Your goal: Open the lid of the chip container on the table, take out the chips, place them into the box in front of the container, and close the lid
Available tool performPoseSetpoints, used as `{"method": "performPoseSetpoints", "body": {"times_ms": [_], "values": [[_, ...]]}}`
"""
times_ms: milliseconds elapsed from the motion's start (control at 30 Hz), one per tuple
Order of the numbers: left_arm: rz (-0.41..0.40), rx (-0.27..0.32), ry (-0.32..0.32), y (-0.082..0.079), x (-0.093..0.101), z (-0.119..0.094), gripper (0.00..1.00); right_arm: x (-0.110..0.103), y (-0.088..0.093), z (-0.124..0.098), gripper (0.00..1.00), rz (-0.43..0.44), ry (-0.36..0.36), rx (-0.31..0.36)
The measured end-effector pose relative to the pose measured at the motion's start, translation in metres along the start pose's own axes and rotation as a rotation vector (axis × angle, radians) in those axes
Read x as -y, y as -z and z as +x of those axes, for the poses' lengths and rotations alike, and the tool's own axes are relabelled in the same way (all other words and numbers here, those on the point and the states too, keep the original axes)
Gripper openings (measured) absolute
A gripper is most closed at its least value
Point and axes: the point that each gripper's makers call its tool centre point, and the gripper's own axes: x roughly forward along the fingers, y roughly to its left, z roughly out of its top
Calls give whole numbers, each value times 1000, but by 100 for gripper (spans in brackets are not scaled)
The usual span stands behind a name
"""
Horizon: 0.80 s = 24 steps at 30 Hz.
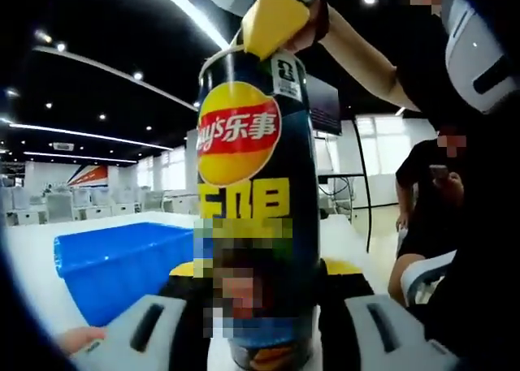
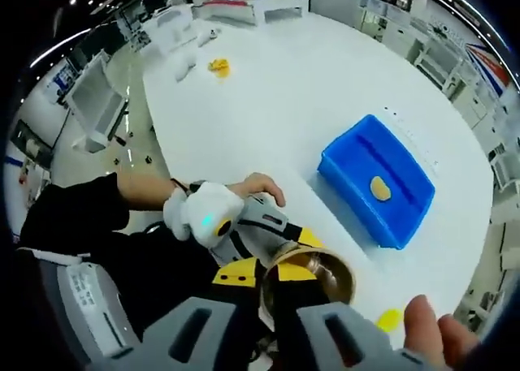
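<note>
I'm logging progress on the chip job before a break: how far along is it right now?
Done: the chip container is open at the top, and one chip lies in the blue box. In hand: the left gripper clamps the container, while the right gripper hovers over its mouth. Left: any further chips, then closing the lid, possibly the yellow disc on the table.

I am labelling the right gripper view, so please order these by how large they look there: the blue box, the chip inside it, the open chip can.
1. Blue box, clearly largest.
2. Chip can, though it sits much nearer the camera, so its true size is unsure.
3. Chip, smallest.
</note>
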Motion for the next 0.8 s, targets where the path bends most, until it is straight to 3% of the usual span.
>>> {"method": "performPoseSetpoints", "body": {"times_ms": [67,100,167,267,367,433,500,600,667,800], "values": [[0,4,1,0,0,0,51,2,-6,-7,7,-54,4,53],[1,6,1,0,0,0,51,4,-13,-17,8,-94,13,121],[-1,13,3,0,0,0,51,6,-16,-32,11,-81,16,177],[-3,21,3,0,-1,-1,51,16,-34,-70,15,-64,32,378],[-5,21,2,0,-1,-1,51,40,-44,-119,21,-67,133,615],[-5,23,1,0,-1,-1,51,58,-40,-149,28,-67,217,749],[-6,23,2,0,-1,-1,51,72,-30,-178,30,-34,270,894],[-7,26,1,0,0,-1,51,92,-6,-206,30,2,358,1041],[-9,28,1,0,0,-1,51,104,15,-209,32,2,425,1076],[-10,31,0,0,0,-1,51,147,68,-188,39,147,544,1171]]}}
